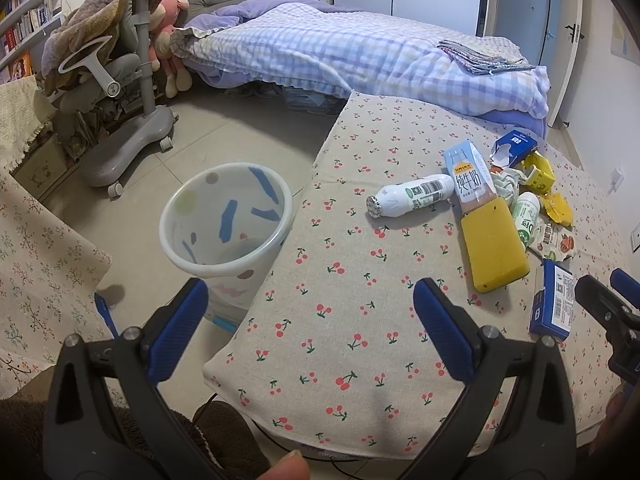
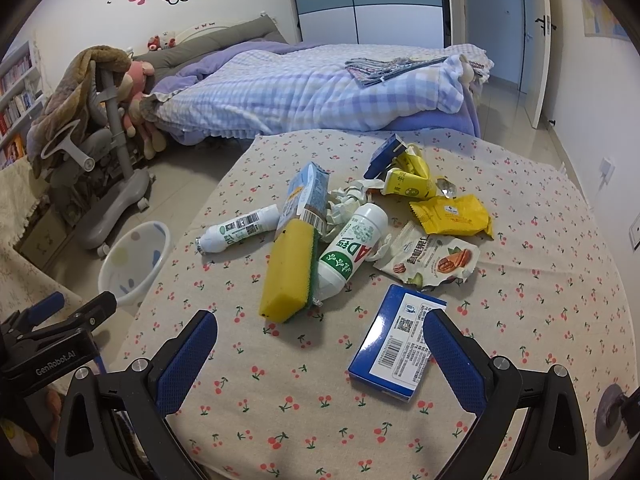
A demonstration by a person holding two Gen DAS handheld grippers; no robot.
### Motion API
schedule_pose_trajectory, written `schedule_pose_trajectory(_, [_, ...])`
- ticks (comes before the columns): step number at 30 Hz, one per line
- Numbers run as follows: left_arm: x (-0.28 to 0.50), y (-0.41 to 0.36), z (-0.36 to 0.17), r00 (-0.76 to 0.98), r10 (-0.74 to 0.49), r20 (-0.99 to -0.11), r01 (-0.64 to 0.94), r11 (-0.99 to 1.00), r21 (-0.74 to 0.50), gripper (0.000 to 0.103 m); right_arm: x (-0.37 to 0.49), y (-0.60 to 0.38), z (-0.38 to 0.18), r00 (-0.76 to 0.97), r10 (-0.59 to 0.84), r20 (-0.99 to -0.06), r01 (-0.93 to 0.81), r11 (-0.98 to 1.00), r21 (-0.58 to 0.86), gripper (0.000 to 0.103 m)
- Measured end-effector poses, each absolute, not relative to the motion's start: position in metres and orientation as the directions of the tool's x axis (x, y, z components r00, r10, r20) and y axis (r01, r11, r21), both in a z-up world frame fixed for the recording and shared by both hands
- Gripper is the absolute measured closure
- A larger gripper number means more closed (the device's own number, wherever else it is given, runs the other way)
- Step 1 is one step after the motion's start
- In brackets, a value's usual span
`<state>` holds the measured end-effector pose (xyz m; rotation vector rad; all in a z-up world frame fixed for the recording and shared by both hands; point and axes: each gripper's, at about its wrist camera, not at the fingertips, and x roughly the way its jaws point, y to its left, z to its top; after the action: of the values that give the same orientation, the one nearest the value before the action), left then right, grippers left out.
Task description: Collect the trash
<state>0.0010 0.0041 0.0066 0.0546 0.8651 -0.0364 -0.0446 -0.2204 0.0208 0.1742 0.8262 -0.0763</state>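
Note:
Trash lies in a heap on the cherry-print table (image 1: 360,264) (image 2: 300,400): a white bottle (image 1: 412,198) (image 2: 236,229), a milk carton (image 1: 472,178) (image 2: 304,196), a yellow sponge (image 1: 494,246) (image 2: 290,270), a green-and-white bottle (image 2: 352,250) (image 1: 526,216), a nut packet (image 2: 432,258), a yellow wrapper (image 2: 450,216), a yellow carton (image 2: 410,178) and a blue box (image 2: 396,344) (image 1: 554,306). A white bin (image 1: 226,220) (image 2: 134,260) stands on the floor left of the table. My left gripper (image 1: 310,316) is open over the table's near left corner. My right gripper (image 2: 320,348) is open, its right finger beside the blue box.
A bed with a checked quilt (image 1: 340,52) (image 2: 312,88) lies beyond the table. A grey wheeled chair (image 1: 124,92) (image 2: 100,152) draped with a blanket stands at the left, bookshelves (image 1: 24,20) behind it. A flower-print cloth (image 1: 36,260) hangs near left.

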Motion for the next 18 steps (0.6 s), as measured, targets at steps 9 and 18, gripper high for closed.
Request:
schedule_pose_trajectory(9, [0.0011, 0.0044, 0.0066, 0.648, -0.01, -0.761, 0.054, 0.998, 0.033, 0.001, -0.0443, -0.2209, 0.0207, 0.675, 0.002, -0.738, 0.134, 0.983, 0.125, 0.0])
schedule_pose_trajectory(18, [0.0009, 0.0047, 0.0064, 0.649, -0.012, -0.761, 0.055, 0.998, 0.032, 0.001, -0.0439, -0.2212, 0.0204, 0.675, 0.002, -0.738, 0.134, 0.983, 0.126, 0.0])
